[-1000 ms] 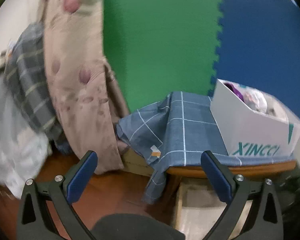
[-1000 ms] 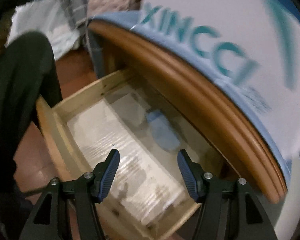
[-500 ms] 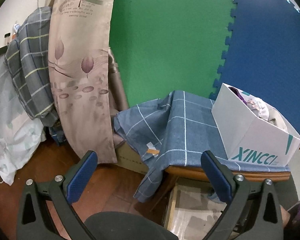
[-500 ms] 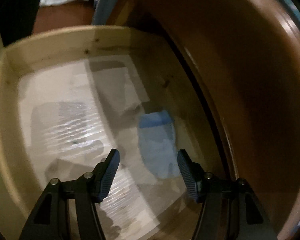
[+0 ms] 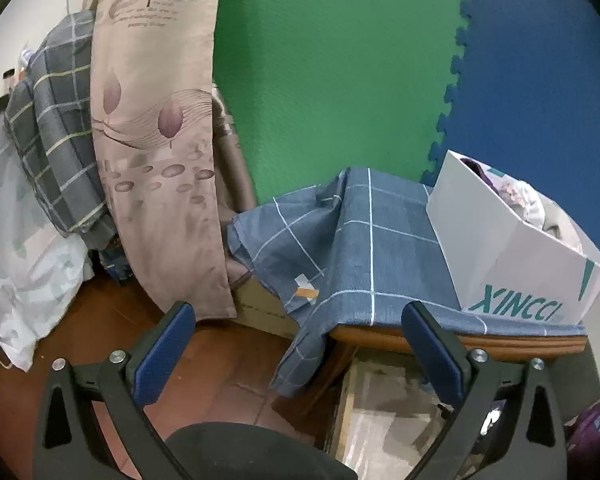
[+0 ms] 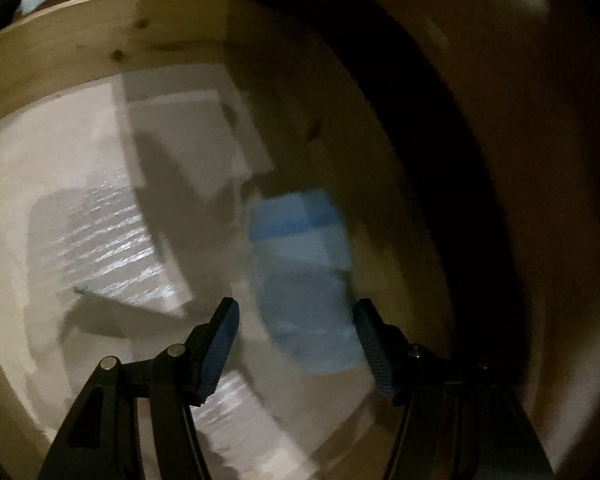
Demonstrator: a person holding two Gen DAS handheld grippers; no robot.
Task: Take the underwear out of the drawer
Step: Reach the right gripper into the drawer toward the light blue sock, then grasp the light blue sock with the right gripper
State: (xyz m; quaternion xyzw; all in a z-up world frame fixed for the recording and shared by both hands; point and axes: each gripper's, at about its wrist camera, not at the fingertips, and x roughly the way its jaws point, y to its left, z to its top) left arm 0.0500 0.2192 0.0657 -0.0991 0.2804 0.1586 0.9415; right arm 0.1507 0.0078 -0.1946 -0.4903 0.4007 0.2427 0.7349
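Right tongs (image 6: pixel 296 332) are sitting inside the open wooden drawer (image 6: pixel 100 56), spread wide, with the folded blue underwear (image 6: pixel 300 280) lying on the pale drawer liner (image 6: pixel 60 208) between the pads, not pinched. View is blurred. Left tongs (image 5: pixel 296 340) are hanging spread and gripping nothing, facing the counter (image 5: pixel 480 340) draped in a blue checked cloth (image 5: pixel 360 248). White XINCCI box (image 5: pixel 512 264) is sitting on it, holding mixed garments (image 5: pixel 516 196).

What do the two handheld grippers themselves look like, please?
Both match: the left gripper and the right gripper have black angular frames with triangular cut-outs, silver round bolt heads, and flat blue textured pads on the fingers. No cables or sleeves show.
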